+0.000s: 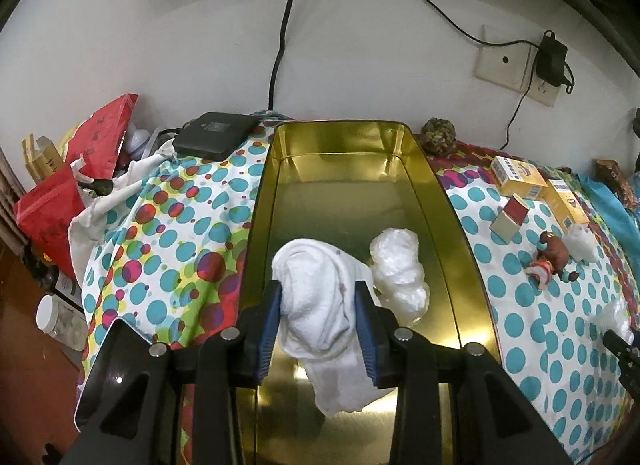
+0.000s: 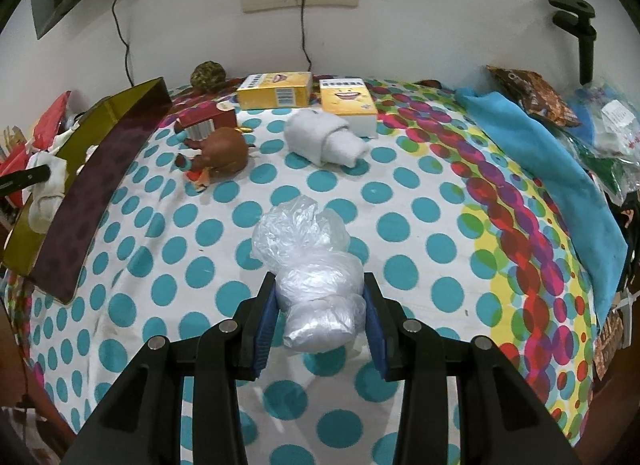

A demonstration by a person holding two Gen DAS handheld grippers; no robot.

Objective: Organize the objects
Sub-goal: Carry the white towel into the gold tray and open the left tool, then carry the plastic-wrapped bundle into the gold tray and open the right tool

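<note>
My left gripper (image 1: 318, 293) is shut on a rolled white sock (image 1: 316, 297) and holds it over the gold metal tin (image 1: 344, 137). A crumpled clear plastic bag (image 1: 400, 273) lies inside the tin to the right of the sock. My right gripper (image 2: 320, 297) is shut on another crumpled plastic bag (image 2: 308, 261) just above the polka-dot tablecloth (image 2: 420, 205). The tin (image 2: 80, 193) stands at the far left of the right wrist view.
On the cloth lie a second rolled white sock (image 2: 324, 137), a brown toy figure (image 2: 220, 153), two yellow boxes (image 2: 276, 91) (image 2: 348, 103), a red-and-white small box (image 2: 206, 119) and a blue cloth (image 2: 560, 177). A black device (image 1: 216, 133) and red bags (image 1: 80, 185) sit left of the tin.
</note>
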